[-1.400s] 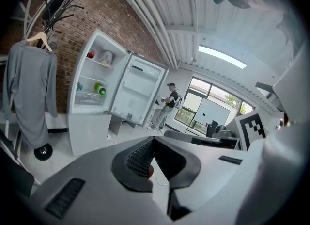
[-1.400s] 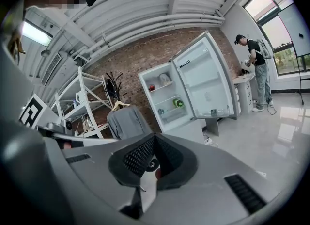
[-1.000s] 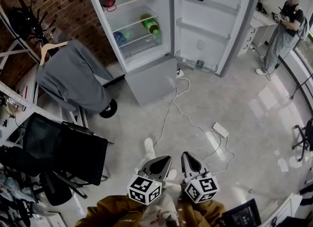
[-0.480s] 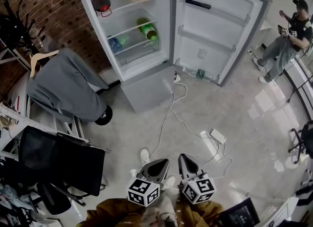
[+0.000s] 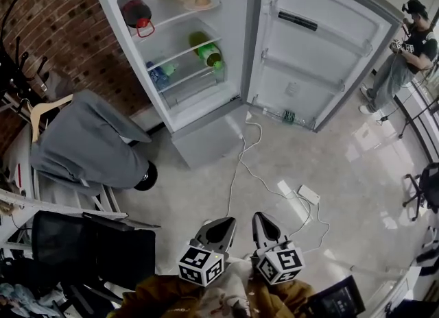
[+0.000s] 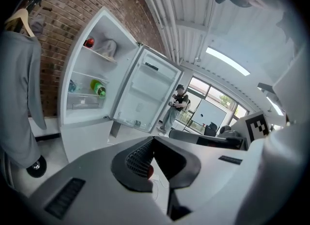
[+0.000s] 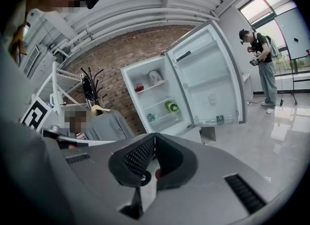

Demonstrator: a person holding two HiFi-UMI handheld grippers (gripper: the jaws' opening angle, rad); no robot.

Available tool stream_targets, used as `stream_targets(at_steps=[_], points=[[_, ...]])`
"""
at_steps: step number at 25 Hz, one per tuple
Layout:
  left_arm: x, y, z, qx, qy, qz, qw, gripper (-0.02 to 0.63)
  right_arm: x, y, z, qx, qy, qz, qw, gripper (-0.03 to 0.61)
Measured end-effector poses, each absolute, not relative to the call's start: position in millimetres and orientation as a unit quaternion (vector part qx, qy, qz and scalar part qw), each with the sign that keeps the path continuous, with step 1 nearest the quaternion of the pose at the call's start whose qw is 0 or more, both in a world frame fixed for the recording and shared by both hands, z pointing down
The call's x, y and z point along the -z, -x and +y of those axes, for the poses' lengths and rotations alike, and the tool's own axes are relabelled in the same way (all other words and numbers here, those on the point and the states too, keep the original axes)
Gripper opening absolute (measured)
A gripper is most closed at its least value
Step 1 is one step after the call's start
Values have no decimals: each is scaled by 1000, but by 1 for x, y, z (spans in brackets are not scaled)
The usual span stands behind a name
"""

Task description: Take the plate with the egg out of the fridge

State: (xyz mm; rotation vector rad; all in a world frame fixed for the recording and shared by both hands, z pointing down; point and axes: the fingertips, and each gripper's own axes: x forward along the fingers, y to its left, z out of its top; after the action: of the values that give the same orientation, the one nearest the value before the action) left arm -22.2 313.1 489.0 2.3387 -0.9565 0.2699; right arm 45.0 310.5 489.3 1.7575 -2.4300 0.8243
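Far ahead, the plate with the egg (image 5: 200, 1) sits on the top shelf of the open fridge (image 5: 206, 135), beside a red pot (image 5: 136, 14). It is well apart from my left gripper (image 5: 221, 226) and right gripper (image 5: 264, 222), which I hold low near my body, both with jaws closed together and empty.
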Motion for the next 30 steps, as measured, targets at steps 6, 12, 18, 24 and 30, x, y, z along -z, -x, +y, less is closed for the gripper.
stream_targets(at_steps=[6,12,18,24,30], points=[[-492,74,261,-103,-880,-349,305,8,-489,1,262,-270,-581,-768,11,8],[-498,111,230,-103,-884,-336,307,9,-488,42,235,-260,-592,-763,14,8],[-499,114,223,-99,-891,-315,312,8,-490,47,230,-256,-605,-754,18,7],[-503,115,216,-102,-893,-305,313,9,-493,51,222,-261,-611,-747,13,8],[-507,121,194,-110,-891,-313,310,8,-495,55,197,-263,-605,-751,5,7]])
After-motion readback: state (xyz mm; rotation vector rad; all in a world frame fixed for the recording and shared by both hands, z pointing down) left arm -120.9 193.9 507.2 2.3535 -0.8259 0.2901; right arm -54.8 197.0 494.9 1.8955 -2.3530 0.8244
